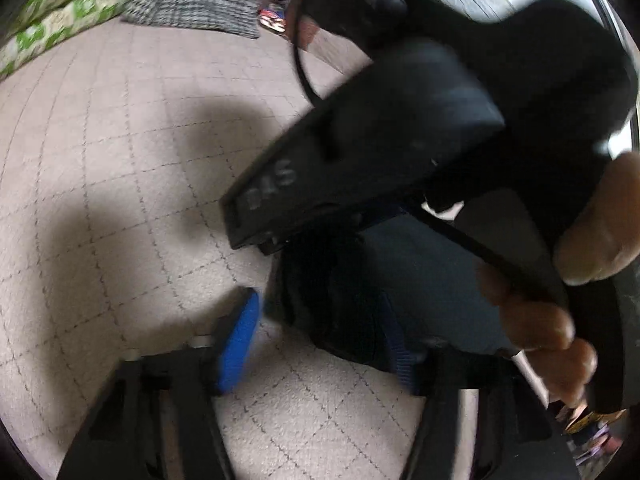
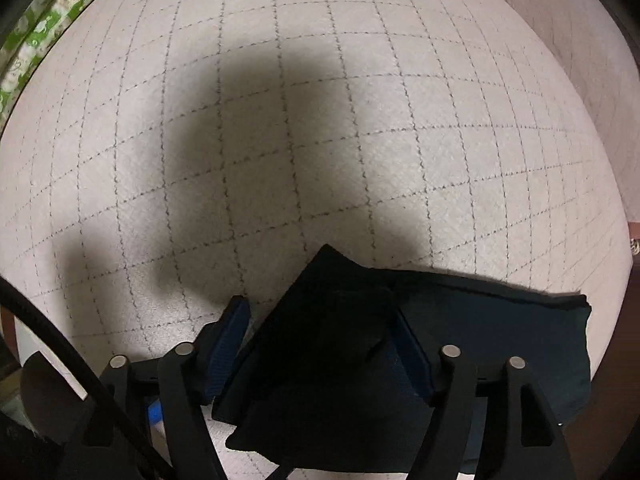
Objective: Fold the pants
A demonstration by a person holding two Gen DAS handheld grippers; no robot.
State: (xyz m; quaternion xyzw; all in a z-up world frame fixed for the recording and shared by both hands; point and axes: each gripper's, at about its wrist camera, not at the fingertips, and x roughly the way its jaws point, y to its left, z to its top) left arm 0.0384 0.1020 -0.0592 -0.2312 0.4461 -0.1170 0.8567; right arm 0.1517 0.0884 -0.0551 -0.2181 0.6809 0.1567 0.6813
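Observation:
The dark navy pants (image 2: 460, 344) lie bunched on a pale grid-patterned carpet (image 2: 320, 120). In the right wrist view a fold of the fabric sits between the two blue pads of my right gripper (image 2: 324, 340), whose jaws stand wide apart around it. In the left wrist view the pants (image 1: 360, 300) lie between the blue fingers of my left gripper (image 1: 320, 340), also spread wide. The right gripper's black body (image 1: 360, 168) crosses that view, held by a hand (image 1: 560, 320).
Green patterned cushions (image 1: 60, 8) and a checked grey blanket (image 1: 192, 0) lie at the far left. A black cable (image 1: 300, 64) loops from the right gripper. Dark shadows fall across the carpet.

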